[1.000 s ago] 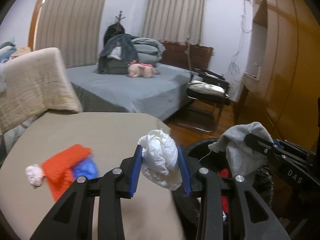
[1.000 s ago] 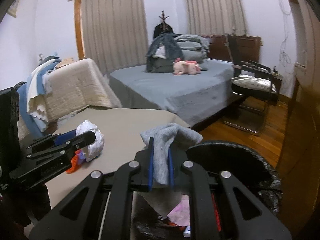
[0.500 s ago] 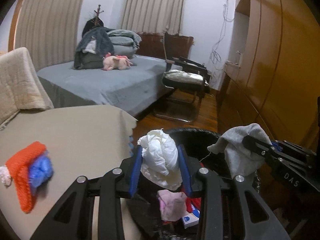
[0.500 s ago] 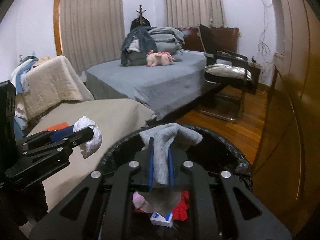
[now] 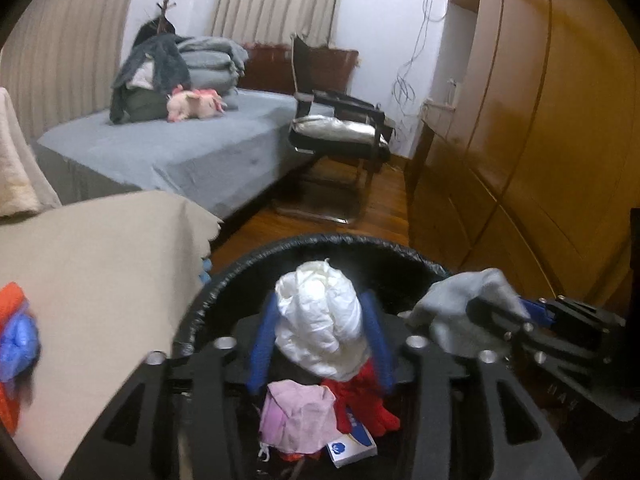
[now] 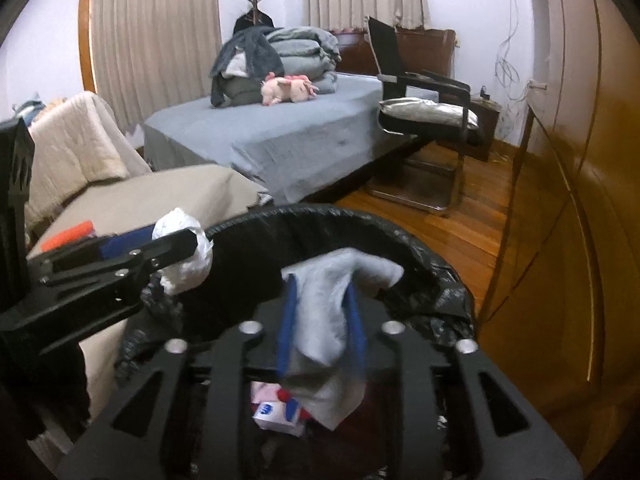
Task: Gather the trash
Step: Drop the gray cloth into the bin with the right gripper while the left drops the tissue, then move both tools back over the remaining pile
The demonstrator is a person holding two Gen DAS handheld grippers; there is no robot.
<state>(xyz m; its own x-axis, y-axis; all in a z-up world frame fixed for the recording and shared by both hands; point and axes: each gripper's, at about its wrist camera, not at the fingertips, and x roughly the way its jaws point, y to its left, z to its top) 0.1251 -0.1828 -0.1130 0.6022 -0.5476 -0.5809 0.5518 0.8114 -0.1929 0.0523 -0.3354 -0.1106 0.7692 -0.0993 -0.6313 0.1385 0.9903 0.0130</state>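
The white crumpled wad [image 5: 320, 320] sits between the blue pads of the left tool [image 5: 322, 332], above the open mouth of the black-lined trash bin [image 5: 224, 280]. The jaws of this tool have just been opening; a gap shows beside the wad on the right pad, so the grip looks released, though the wad is not yet fallen. The grey cloth [image 6: 332, 312] hangs between the pads of the right tool [image 6: 322, 320], also over the bin. These jaws too have just been opening, and the pads stand a little apart from the cloth on both sides.

Inside the bin lie a pink crumpled piece [image 5: 298, 420], a red glove [image 5: 368, 400] and a small white box with blue print [image 5: 352, 444], all close together at the bottom.

To the left of the bin is the desk [image 5: 100, 260] with a beige cover. At its left edge an orange knitted thing [image 5: 10, 300] and a blue crumpled thing [image 5: 18, 344] lie touching each other.

Behind stand a bed [image 5: 168, 152] with folded blankets and a pink plush toy [image 5: 194, 102], and a black chair [image 5: 340, 128] on the wooden floor.
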